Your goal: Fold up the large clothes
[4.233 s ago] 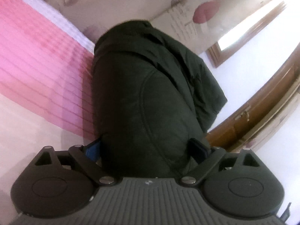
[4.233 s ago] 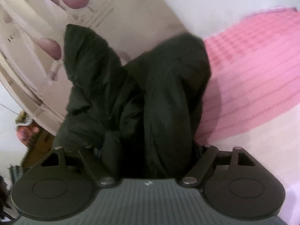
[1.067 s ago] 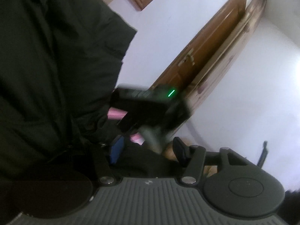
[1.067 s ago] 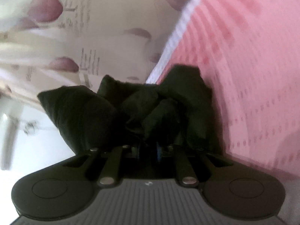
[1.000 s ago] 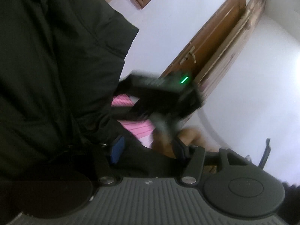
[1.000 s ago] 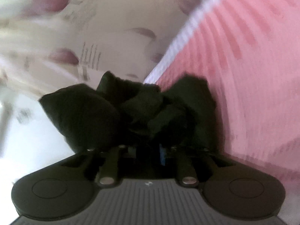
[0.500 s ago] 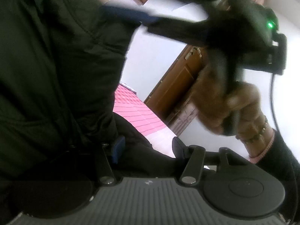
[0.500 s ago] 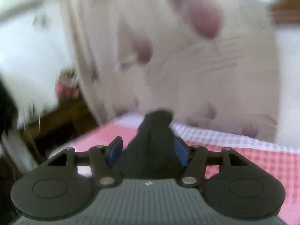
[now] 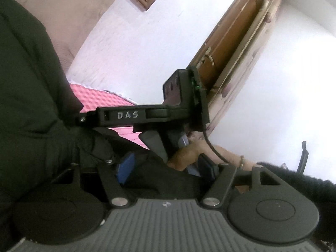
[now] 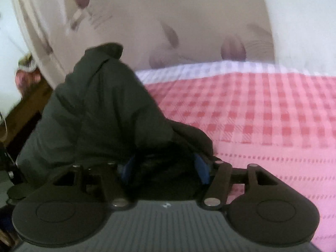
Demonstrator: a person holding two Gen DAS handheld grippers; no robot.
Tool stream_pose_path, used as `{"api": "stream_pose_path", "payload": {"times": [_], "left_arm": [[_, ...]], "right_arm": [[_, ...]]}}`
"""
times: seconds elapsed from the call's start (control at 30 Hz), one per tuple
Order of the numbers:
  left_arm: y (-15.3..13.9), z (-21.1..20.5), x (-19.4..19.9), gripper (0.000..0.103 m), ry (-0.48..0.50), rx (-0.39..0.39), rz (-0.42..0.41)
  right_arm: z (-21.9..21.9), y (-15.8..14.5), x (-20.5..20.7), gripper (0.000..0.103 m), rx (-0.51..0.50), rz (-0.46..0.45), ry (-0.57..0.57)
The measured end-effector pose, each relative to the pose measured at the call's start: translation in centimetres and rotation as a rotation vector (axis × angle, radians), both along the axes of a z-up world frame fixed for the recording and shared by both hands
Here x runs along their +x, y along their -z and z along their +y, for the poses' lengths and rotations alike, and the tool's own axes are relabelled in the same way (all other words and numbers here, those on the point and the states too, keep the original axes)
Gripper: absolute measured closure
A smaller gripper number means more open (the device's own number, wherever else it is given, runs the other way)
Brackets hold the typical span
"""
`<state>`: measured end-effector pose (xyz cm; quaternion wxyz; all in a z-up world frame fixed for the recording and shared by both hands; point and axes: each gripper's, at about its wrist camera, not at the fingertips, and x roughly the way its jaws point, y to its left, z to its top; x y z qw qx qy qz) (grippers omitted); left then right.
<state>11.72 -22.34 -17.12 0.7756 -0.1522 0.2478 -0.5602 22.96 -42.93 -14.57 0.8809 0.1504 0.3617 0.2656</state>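
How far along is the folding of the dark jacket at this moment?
Done: nothing reads as a finished fold; the dark jacket sits bunched on the pink checked bedspread. In hand: fabric lies between the pads of the left claw and right claw. Left: flattening and folding it.

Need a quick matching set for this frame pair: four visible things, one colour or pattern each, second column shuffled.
Things:
1. Bulky padded jacket
2. Checked bedsheet
3. Wooden door
4. Pads on the right tongs' fingertips

Colours:
A. Brown
B. Blue
C. Dark, near black
D. Pink and white

Pairs: 1-C, 2-D, 3-A, 4-B
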Motion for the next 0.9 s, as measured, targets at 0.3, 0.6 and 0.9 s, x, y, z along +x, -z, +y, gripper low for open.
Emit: {"api": "stream_pose_path", "payload": {"times": [0.3, 0.6, 0.9], "left_arm": [[-1.2, 2.4, -1.3, 0.006, -0.036, -0.188, 0.053], [-4.5, 9.0, -5.6, 0.000, -0.220, -0.109, -0.046], [-3.2, 18.3, -9.0, 0.000, -0.396, -0.067, 0.051]], "right_arm": [[-7.3, -4.8, -10.1, 0.029, 0.295, -0.119, 0.247], [-2.7, -4.9, -20.1, 0.017, 0.194, 0.008, 0.211], [0.5, -1.7, -19.0, 0.059, 0.050, 0.062, 0.201]]}}
